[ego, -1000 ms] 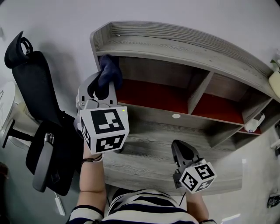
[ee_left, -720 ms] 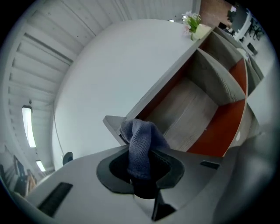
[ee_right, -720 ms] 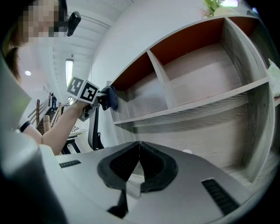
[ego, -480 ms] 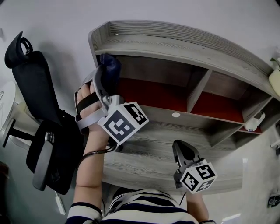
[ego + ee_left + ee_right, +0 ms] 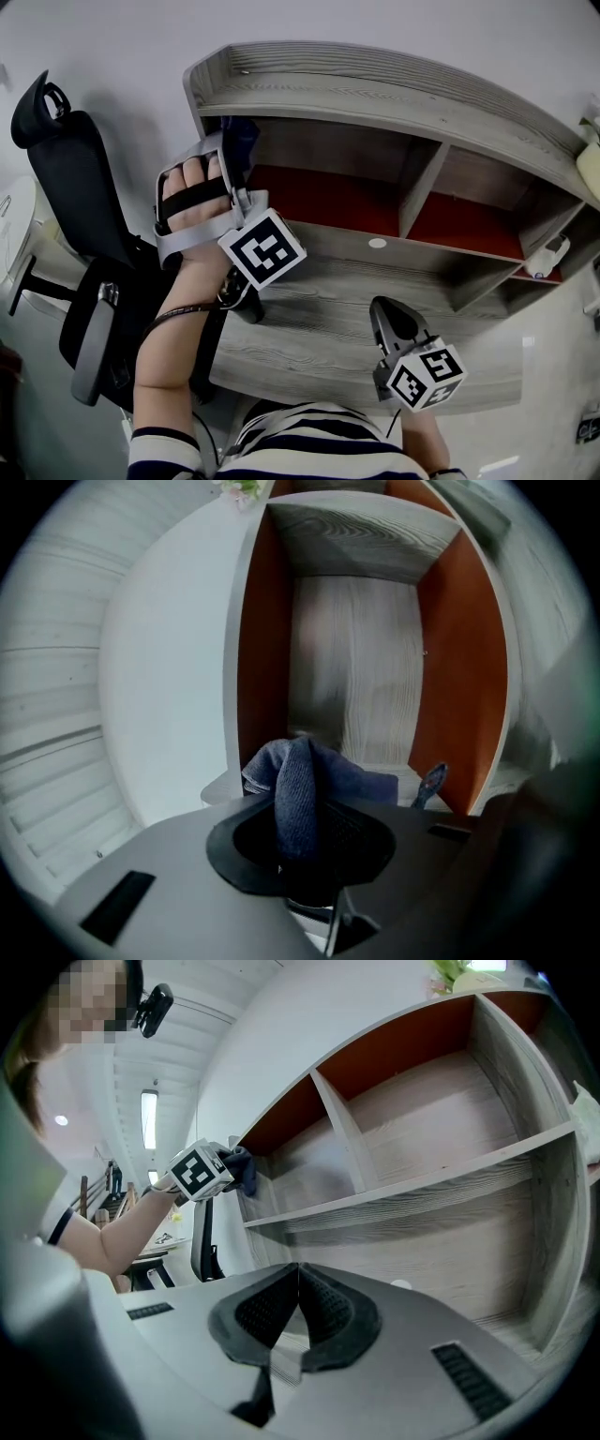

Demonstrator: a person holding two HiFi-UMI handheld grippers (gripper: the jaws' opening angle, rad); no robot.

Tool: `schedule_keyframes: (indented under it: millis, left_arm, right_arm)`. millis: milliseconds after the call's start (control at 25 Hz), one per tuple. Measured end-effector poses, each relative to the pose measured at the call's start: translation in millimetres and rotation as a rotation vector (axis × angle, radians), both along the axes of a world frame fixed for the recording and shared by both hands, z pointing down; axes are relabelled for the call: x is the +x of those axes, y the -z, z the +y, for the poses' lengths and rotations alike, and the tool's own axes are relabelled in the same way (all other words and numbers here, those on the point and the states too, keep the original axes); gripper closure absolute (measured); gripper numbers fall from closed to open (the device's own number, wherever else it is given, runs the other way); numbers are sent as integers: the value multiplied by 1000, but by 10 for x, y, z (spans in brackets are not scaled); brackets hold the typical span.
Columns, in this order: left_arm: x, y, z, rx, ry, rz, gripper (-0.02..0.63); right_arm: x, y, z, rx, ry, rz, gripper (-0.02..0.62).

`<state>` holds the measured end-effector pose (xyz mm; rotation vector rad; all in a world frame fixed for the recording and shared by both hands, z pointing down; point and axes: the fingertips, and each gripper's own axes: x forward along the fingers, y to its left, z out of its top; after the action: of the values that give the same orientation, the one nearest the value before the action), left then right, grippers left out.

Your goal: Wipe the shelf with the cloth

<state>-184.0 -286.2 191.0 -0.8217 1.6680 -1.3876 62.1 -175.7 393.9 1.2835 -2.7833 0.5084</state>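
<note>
Left tongs (image 5: 235, 161) with cloth (image 5: 244, 137) now rolled sideways; back of hand (image 5: 192, 202) uppermost

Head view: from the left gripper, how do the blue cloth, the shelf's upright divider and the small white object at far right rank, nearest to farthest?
1. The blue cloth, clamped in the left gripper.
2. The upright divider, mid-shelf.
3. The small white object, far right end.

1. A black office chair (image 5: 70, 187) with a grey armrest is seen at the left of the head view, before a white wall (image 5: 112, 47).
2. A black-and-white striped top (image 5: 309, 448) is worn by the person (only its front is shown).
3. A lit ceiling strip light (image 5: 148, 1119) is caught in the right gripper view.
4. A small white object (image 5: 544, 264) is seen far right; its kind cannot be told.
</note>
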Motion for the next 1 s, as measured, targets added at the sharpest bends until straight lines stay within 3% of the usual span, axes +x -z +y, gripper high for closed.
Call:
schedule_keyframes:
  millis: [120, 360, 520, 800, 1000]
  left_arm:
    - [1, 23, -32, -41, 16, -53, 537]
    - [21, 13, -93, -89, -14, -45, 537]
    - [18, 56, -124, -91, 16, -81, 538]
    - [21, 11, -152, -136, 54, -169, 538]
    - [20, -174, -179, -177, 51, -165, 538]
  right_arm:
    - [-43, 29, 1, 10, 17, 0, 569]
    - [-186, 166, -86, 62, 49, 21, 569]
    - [-315, 207, -77, 76, 80, 11, 569]
    - [-355, 153, -38, 56, 83, 2, 569]
    - [-329, 121, -18, 44, 72, 0, 569]
